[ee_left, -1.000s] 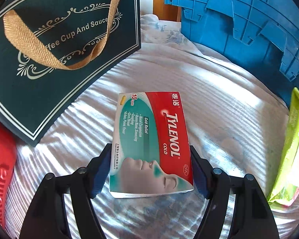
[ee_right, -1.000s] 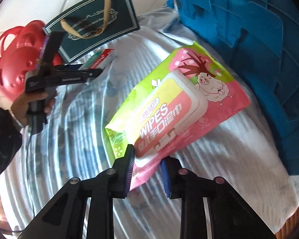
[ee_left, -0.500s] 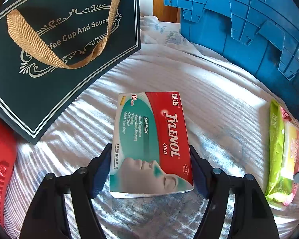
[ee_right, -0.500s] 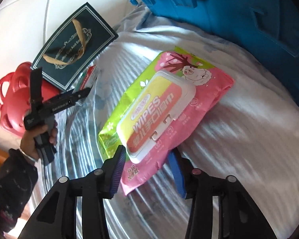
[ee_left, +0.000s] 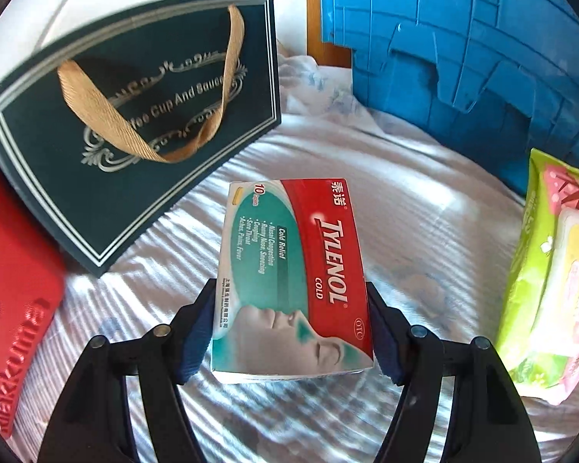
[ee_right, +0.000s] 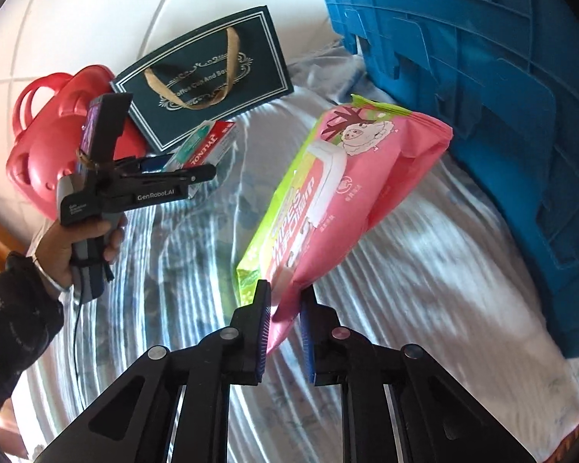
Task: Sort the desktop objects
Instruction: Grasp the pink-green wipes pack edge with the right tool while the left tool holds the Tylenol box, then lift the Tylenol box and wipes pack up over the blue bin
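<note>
pale striped cloth [ee_left: 424,231] covers the surface, with a big blue plastic crate [ee_right: 482,96] at the far right and a dark green paper gift bag with a gold ribbon handle [ee_left: 135,115] beyond the left gripper [ee_left: 293,332]. its fingers clasp the near end of a flat red-and-teal cardboard medicine box [ee_left: 293,270] by the long edges. the box is light and stiff, so an edge grip suits it, though hard squeezing could dent the card.

the right gripper [ee_right: 285,324] is closing its fingers on the near corner of a soft pink-and-green pack of wet wipes with a hard white lid [ee_right: 328,200], which hangs tilted ahead of the fingers, seemingly clear of the cloth. it is floppy, slick and heavier, so it may sag or slide; a hold nearer the lid would be firmer.

a second ago the pack lay flat on the cloth; now it is raised on edge. the box's grip looks unchanged, slightly higher.
</note>
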### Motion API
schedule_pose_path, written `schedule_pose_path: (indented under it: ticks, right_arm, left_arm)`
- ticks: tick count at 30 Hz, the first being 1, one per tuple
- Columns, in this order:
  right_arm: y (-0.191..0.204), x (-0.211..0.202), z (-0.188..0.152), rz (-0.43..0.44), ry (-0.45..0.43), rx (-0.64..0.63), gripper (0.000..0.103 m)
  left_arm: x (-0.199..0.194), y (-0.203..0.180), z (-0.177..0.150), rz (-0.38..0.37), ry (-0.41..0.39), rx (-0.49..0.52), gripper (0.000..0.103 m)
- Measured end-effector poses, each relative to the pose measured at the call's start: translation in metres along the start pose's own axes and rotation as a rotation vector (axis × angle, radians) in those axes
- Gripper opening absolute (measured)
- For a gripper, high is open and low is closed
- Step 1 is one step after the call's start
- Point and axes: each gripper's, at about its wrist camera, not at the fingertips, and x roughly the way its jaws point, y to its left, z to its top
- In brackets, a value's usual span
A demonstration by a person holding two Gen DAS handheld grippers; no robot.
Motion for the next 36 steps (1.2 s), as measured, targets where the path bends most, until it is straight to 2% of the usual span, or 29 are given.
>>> schedule_pose_path:
  ticks: [7,11,14,17,22,23,25,30,33,36]
  right_arm:
    - [0.011,-0.039,-0.002,-0.002,-0.063,-0.054,0.007]
    - [0.011,-0.050,-0.009,0.001,-0.062,-0.067,0.006]
    - [0.006,-0.048,-0.016,0.026,-0.019,-0.049,0.006]
    - [0.005,-0.045,-0.016,0.056,0.043,-0.088,0.007]
    - [-0.011,-0.031,-0.013,0.043,0.159,-0.058,0.018]
    - [-0.016,-0.030,-0.015,0.059,0.160,-0.029,0.015]
    - [-0.020,-0.038,-0.020,0.079,0.121,-0.001,0.012]
    - [0.006,-0.076,-0.033,0.068,-0.022,-0.120,0.006]
    - [0.026,-0.099,-0.034,0.031,-0.093,-0.231,0.006]
    - [0.042,-0.113,-0.037,0.016,-0.119,-0.320,0.006]
  left_arm:
    - [-0.052,-0.022,0.000,0.030,-0.070,-0.010,0.070]
    - [-0.085,-0.040,-0.006,0.045,-0.101,-0.025,0.070]
    - [-0.104,-0.052,-0.016,0.053,-0.101,-0.039,0.070]
    - [-0.120,-0.062,-0.025,0.057,-0.099,-0.060,0.070]
    - [-0.147,-0.079,-0.033,0.074,-0.119,-0.070,0.070]
    - [-0.152,-0.081,-0.034,0.081,-0.124,-0.067,0.070]
    - [-0.165,-0.085,-0.035,0.099,-0.140,-0.064,0.070]
    - [-0.197,-0.091,-0.038,0.142,-0.177,-0.067,0.070]
    - [-0.214,-0.095,-0.038,0.151,-0.210,-0.074,0.070]
    - [-0.230,-0.103,-0.044,0.164,-0.233,-0.071,0.070]
